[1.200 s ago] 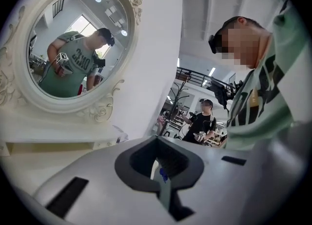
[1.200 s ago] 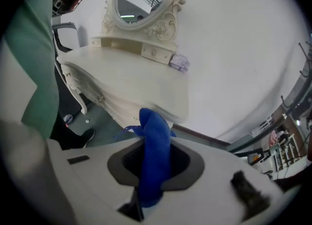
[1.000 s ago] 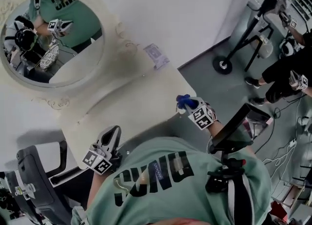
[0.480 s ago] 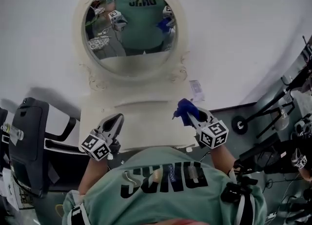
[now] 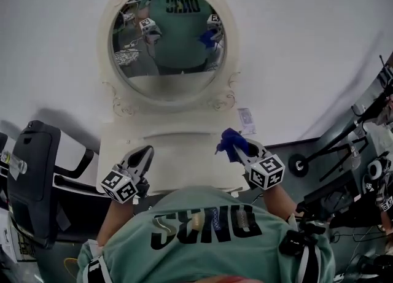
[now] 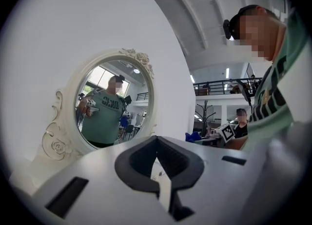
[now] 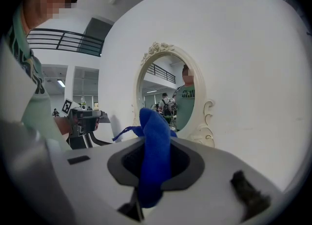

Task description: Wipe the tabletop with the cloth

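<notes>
Grips the blue cloth (image 5: 229, 140) in the right gripper (image 5: 238, 148), jaws pinched on its bunched middle, loose end poking up past the tips. Sits over the right rear part of the cream tabletop (image 5: 184, 164), just in front of the oval mirror (image 5: 169, 42); cannot tell whether fabric meets surface. Leaves most of the bare top lying to the left of the cloth, long axis running side to side along the wall. Probably calls for a drop, then a leftward sweep. Holds the left gripper (image 5: 145, 156) at the front left edge, jaws together, nothing between.
</notes>
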A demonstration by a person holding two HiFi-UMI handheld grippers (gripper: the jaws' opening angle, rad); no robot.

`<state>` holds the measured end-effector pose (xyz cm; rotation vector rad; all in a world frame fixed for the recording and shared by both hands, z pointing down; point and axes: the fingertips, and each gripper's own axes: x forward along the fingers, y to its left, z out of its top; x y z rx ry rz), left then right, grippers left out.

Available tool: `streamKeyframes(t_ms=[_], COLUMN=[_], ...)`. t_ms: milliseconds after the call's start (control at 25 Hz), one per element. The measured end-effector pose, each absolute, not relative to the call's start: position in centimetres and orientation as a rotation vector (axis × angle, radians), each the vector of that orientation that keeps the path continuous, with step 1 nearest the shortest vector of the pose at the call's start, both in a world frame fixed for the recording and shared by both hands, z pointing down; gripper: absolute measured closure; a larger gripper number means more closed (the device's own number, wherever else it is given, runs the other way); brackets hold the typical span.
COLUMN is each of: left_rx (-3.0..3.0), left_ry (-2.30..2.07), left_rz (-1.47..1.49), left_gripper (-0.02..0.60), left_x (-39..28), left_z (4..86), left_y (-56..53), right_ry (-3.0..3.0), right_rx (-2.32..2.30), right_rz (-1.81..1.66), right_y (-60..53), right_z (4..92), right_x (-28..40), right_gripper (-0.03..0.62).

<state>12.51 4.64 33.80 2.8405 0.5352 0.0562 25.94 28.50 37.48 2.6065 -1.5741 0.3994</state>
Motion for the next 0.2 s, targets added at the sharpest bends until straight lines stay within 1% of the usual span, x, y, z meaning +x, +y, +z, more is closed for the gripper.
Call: streamKeyframes(t_ms=[200], left_rx=[2.834], left_ry=[0.535], left_rz=[0.075], left_gripper=[0.575], left_x=[13.4], left_z=[34.14], left_y=[5.33], right_ry=[-1.586], right_rx=[2.577], right_rz=[0.411], right_y=[28.82], right_z=[37.7], right_x=[26.35], right_gripper=[0.533])
